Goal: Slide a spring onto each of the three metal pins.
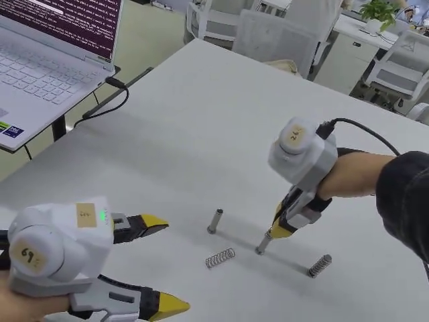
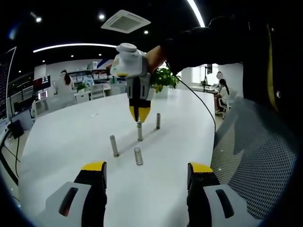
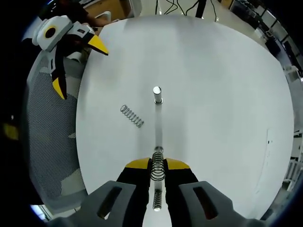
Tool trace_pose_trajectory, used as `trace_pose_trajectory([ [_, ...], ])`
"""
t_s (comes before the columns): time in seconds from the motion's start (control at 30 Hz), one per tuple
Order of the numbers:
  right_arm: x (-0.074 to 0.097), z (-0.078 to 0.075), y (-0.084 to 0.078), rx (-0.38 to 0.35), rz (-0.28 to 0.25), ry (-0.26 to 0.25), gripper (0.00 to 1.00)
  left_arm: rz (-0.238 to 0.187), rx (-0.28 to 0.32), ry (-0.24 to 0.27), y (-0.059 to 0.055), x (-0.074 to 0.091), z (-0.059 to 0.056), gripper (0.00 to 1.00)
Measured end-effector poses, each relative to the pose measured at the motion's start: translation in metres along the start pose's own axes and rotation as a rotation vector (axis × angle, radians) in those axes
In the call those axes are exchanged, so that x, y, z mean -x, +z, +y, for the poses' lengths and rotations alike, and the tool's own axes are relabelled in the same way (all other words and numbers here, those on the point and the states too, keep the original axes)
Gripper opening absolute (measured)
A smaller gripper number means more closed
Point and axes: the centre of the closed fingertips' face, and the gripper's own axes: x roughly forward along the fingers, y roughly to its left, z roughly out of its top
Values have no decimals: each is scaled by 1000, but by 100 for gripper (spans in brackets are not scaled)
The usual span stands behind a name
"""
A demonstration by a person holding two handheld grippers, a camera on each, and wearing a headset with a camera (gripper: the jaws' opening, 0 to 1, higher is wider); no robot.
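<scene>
The right gripper (image 1: 280,231) points steeply down, its jaws clamped on a spring (image 3: 157,171) at the top of the middle pin (image 1: 263,244). In the right gripper view the coils sit between the yellow tips, with a metal end showing behind them. I take that for the pin's top poking through, so the spring seems to be started on the pin but not seated. The pin's lower part looks bare below the tips in the head view.

The step in hand is threading this spring onto the middle pin. The next move calls for pushing straight down along the pin while keeping the spring in line with it. The pin leans a little in the head view, so a sideways push could tip it. The jaws then need to let go without lifting the spring back off.

The person's right forearm (image 1: 355,174) reaches in from the side in a dark sleeve (image 1: 405,194), the wrist bent so the gripper hangs over the pin.

The left gripper (image 1: 164,264) hovers low over the table (image 1: 201,121), well away from the middle pin. Its jaws are wide apart and empty, and they point towards the pin.

A bare pin (image 1: 214,221) stands to the left of the middle pin, and a loose spring (image 1: 220,257) lies between that pin and the person. To the right of the middle pin, a third pin (image 1: 320,265) looks to be wearing its spring already.
</scene>
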Motion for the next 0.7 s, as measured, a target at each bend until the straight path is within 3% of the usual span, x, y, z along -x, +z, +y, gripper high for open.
trace_pose_trajectory([
  [0.33,-5,1,0,41,51,-18,8,-1,-2,-1,0,1,0,64],
  [0.7,-18,1,0,33,59,-14,8,0,-2,-1,0,1,0,63],
])
